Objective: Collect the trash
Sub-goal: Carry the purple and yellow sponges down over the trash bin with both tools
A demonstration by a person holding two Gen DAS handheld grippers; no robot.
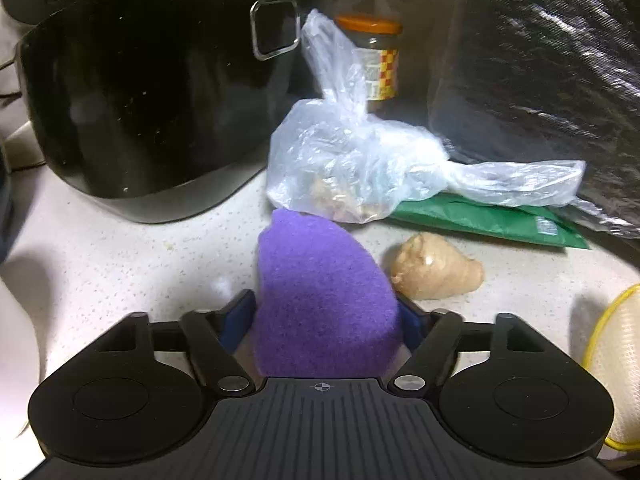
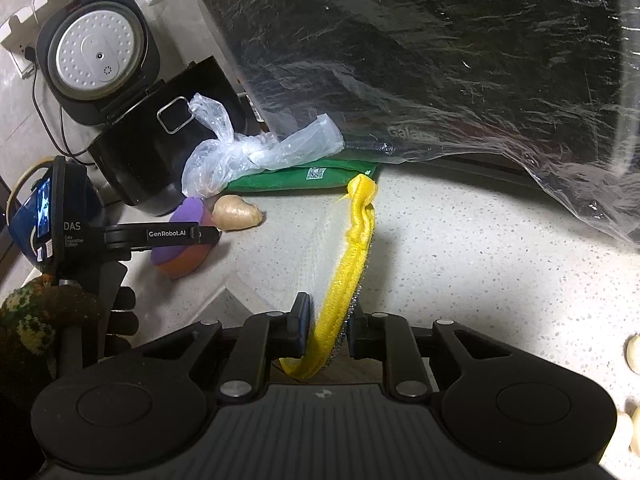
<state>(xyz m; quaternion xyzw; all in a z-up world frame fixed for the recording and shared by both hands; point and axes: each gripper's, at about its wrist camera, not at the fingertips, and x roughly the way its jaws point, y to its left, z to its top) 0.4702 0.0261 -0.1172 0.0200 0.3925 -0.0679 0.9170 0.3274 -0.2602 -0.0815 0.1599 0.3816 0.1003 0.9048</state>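
My left gripper [image 1: 326, 312] is shut on a purple sponge [image 1: 320, 300], held just above the white counter; the sponge with its orange underside also shows in the right wrist view [image 2: 186, 248]. A piece of ginger [image 1: 438, 266] lies just right of the sponge. A knotted clear plastic bag [image 1: 360, 160] with scraps inside lies beyond it, partly on a green packet [image 1: 488, 220]. My right gripper [image 2: 328, 328] is shut on a yellow-edged white mesh bag [image 2: 352, 248] that stretches forward over the counter.
A black rice cooker [image 1: 152, 108] with its lid open [image 2: 94, 52] stands at left. A jar with an orange lid [image 1: 376, 60] stands behind the bag. A large black appliance under clear film [image 2: 440, 60] fills the back right. Garlic cloves [image 2: 634, 354] lie at far right.
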